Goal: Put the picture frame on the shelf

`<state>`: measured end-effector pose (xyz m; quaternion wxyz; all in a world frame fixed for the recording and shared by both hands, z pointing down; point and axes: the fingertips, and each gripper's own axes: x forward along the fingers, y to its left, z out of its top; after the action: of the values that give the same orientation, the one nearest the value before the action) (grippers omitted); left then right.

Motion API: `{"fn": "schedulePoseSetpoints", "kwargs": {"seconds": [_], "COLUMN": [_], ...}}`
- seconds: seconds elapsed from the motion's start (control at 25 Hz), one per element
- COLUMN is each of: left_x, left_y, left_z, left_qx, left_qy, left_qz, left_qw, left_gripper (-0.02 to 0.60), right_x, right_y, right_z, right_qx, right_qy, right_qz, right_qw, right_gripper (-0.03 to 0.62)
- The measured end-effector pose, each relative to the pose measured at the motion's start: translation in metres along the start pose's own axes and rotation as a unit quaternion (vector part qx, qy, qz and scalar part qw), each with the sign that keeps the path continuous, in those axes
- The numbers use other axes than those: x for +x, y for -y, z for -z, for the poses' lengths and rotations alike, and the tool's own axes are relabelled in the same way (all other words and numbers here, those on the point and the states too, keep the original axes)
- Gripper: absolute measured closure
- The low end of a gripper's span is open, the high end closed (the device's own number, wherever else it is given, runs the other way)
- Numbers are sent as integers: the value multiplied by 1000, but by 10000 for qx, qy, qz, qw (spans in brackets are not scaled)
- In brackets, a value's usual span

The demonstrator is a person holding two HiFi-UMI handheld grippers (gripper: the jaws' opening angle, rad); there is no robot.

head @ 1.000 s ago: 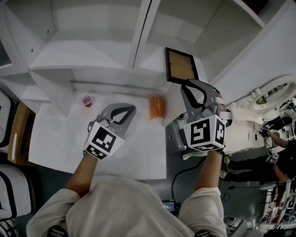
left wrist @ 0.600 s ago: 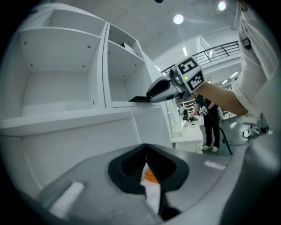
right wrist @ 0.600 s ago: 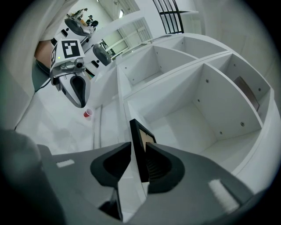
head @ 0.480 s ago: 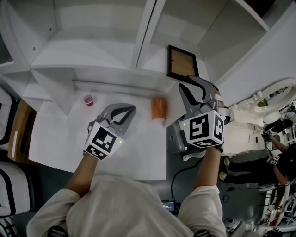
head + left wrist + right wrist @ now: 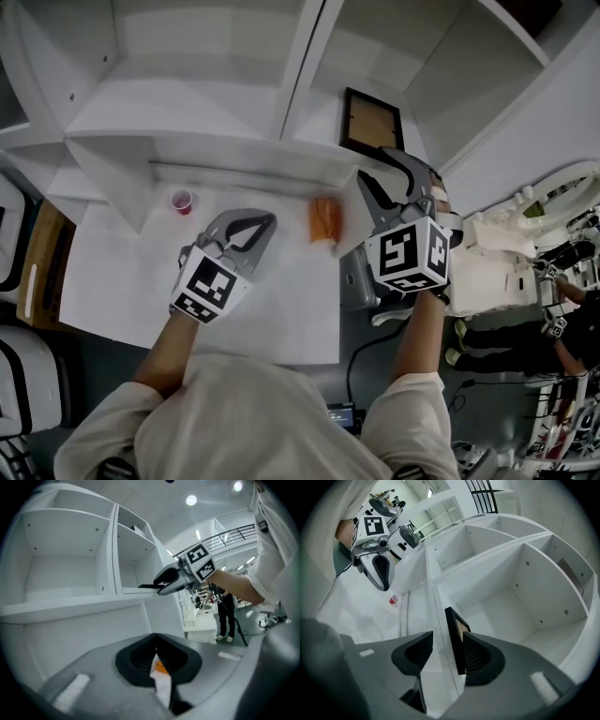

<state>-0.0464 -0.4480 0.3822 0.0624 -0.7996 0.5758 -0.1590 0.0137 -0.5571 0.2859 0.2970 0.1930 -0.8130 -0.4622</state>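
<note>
**A:** Where do we have the picture frame (image 5: 372, 120)?

**B:** It's upright in the shelf's (image 5: 309, 127) right-hand compartment, thin edge toward our right gripper (image 5: 382, 167) and long side running up. That gripper sits at its six o'clock. Its jaws have just been opening and are half spread, with the frame between them but not pinched.

**A:** So we back out toward six?

**B:** We'd judge so. Our left gripper (image 5: 262, 221) is closed on nothing at eight o'clock over the table (image 5: 141, 281), well apart.
</note>
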Motion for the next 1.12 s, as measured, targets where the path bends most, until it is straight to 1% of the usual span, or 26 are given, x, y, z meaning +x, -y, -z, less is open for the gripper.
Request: {"fn": "schedulePoseSetpoints", "kwargs": {"seconds": [0.16,0.36,0.6,0.84,0.92,1.12], "left_x": [-3,-5,-6,-11,-14,-25], "left_y": [-2,-4,-5,-4,-3,-7], "left_z": [2,3,2,6,7,9], "left_qx": [-14,-22,-37,-82,-95,-96], "left_qy": [-8,0,1,-25,-33,-23], "left_qz": [-29,-48,-63,-86,-103,-246], "left_qw": [10000,10000,10000,9999,9999,9996], "left_gripper": [579,579,579,578,579,579], "right_x": [5,11,19,25,26,30], "right_y": [0,1,0,-1,-1,-6], "right_z": [-1,-2,0,2,2,1], "right_qx": [43,313,209,220,222,230], "right_qy": [-4,117,12,-31,-78,-148], "right_qz": [-27,-83,-86,-219,-247,-309], "right_qw": [10000,9994,9997,9995,9994,9991], "right_gripper": [367,352,325,289,287,240]}}
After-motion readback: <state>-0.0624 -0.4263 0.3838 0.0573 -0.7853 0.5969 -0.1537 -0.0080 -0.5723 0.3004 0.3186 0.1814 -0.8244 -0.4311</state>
